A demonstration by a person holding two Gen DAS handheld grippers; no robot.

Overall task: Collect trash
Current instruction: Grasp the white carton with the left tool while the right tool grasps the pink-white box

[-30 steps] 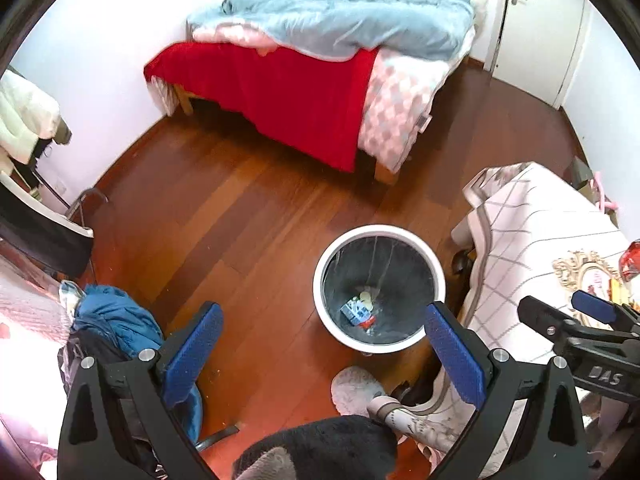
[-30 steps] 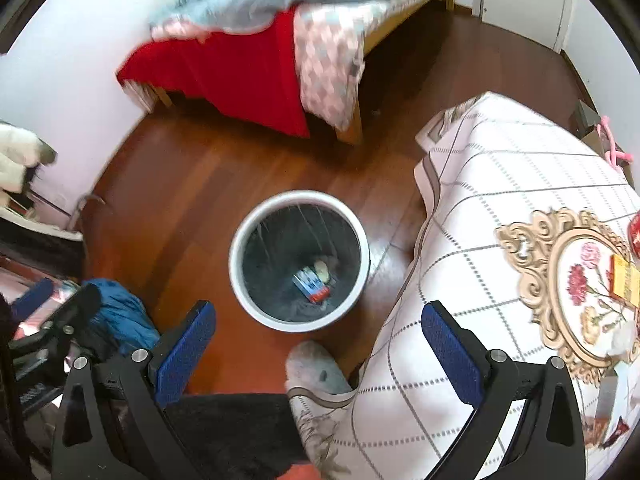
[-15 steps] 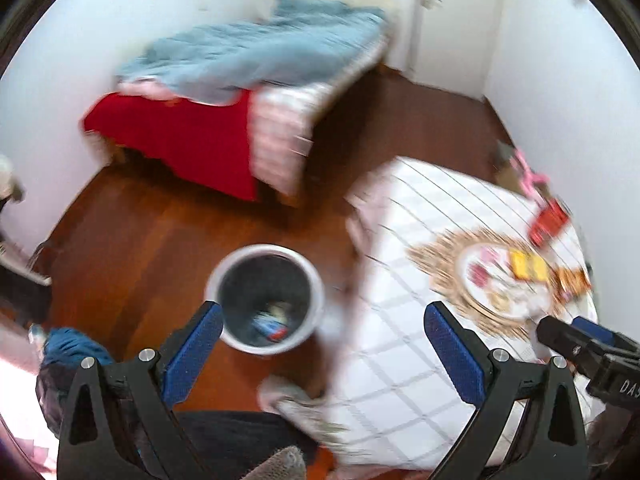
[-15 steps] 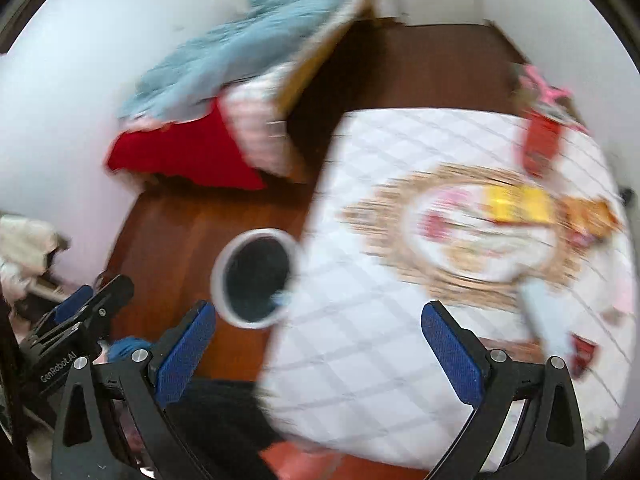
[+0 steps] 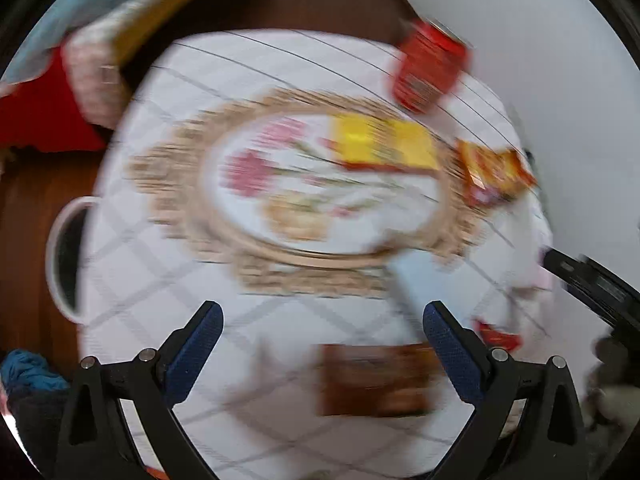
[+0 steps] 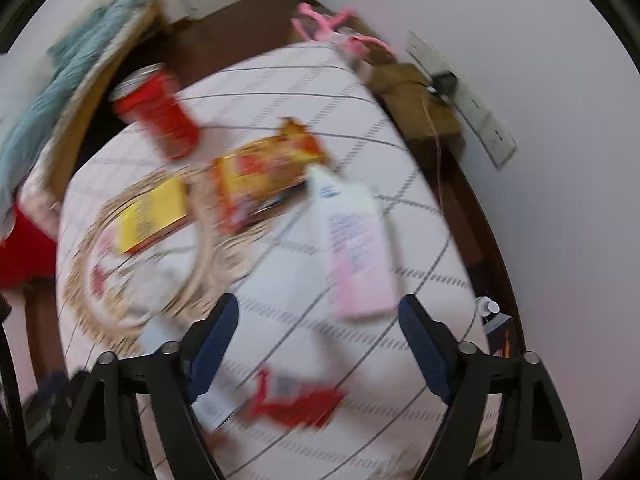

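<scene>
Both jaws wide — left gripper (image 5: 322, 330), right gripper (image 6: 318, 324), over littered tablecloth (image 6: 420, 240).

Home bedroom (bed (image 5: 60, 40) beside clothed table (image 5: 280, 360))

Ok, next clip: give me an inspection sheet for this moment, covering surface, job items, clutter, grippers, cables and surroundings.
Surface: table with white grid tablecloth and a floral medallion print; both views motion-blurred.
Job's things: red can, yellow box, orange snack wrapper, white and pink bottle, red wrapper, brown packet, all on the cloth; white-rimmed bin on the floor beside the table.
Clutter: pink item beyond the far table edge; kind unclear.
Grippers: left gripper open, empty; right gripper open, empty.
Cables: thin cord from a plug at the wall socket strip.
Surroundings: bed with blue duvet, wooden floor, white walls.
</scene>
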